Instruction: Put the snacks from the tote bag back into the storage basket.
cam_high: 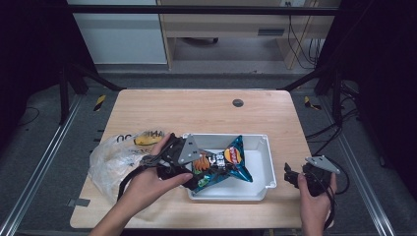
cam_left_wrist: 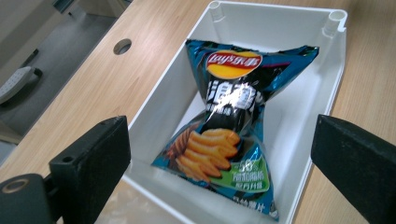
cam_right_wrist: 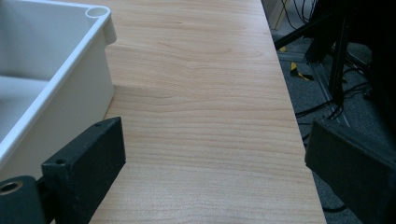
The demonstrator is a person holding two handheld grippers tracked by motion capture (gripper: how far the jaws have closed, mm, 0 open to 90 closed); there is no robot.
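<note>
1. Chips are lying inside the white bin (cam_high: pixel 268 167): the blue chip bag (cam_high: pixel 223 164) is resting on the bin's floor, slanting from its near left corner toward its far rim, pinched at the waist in the left gripper view (cam_left_wrist: pixel 224 130).
2. We are holding the left gripper (cam_high: pixel 189 164) just over the bin's left wall, its jaws spread wide on either side of the bag and touching nothing, as its own view is showing.
3. We are keeping the right gripper (cam_high: pixel 295 178) just to the right of the bin, low over the wooden table (cam_high: pixel 196 105), apart from the bin's wall. Its jaws are also standing wide apart with only bare wood between them.
4. Left of the bin, a crumpled clear plastic bag (cam_high: pixel 110 160) is sitting on the table with a banana (cam_high: pixel 147 139) at its far edge, close to the bin's far left corner.
5. We are judging the bagged snack as already placed, since it is lying free in the bin with nothing gripping it. What looks left is clearing the left gripper away and, perhaps, moving the banana into the bin.
</note>
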